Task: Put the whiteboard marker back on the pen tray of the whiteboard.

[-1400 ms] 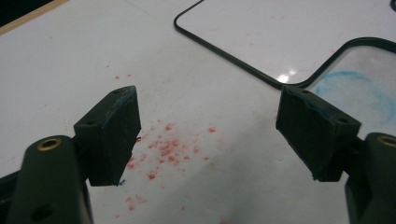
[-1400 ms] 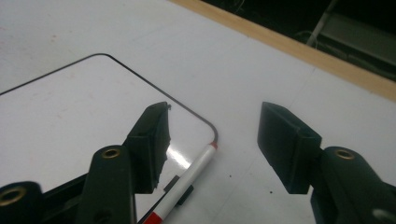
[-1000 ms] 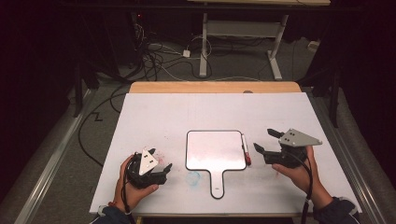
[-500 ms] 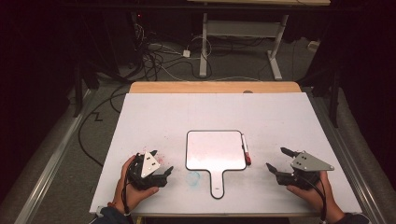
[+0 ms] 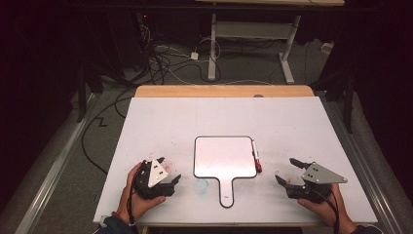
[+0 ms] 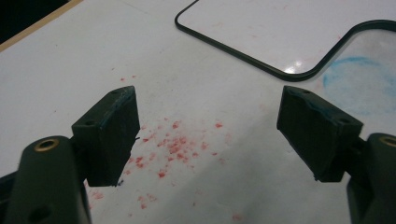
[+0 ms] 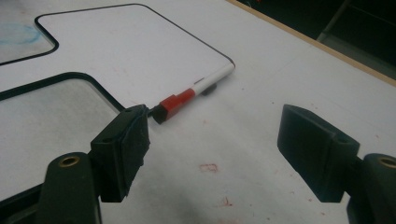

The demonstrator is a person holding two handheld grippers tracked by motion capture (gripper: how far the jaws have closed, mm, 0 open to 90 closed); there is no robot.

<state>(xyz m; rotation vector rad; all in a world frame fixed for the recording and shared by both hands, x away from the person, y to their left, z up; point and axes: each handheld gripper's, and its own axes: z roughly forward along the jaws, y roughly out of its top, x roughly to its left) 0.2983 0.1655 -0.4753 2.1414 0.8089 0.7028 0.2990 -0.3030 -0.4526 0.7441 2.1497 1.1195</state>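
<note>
1. Marker [image 7: 196, 88] lies on the table [image 5: 160, 122], touching the whiteboard's [image 5: 221, 156] right edge.
2. Likely light, stiff, slippery; best pinched mid-barrel.
3. Right gripper [image 5: 287, 171] fingers spread, empty, near it.
4. Left gripper [image 5: 170, 184] also gapes.

Red-capped white marker [image 5: 255, 156] lies along whiteboard's [image 5: 223, 156] right edge.

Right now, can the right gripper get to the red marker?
Probably yes. The right gripper is open, and the marker lies beside the whiteboard, with bare table between.
</note>
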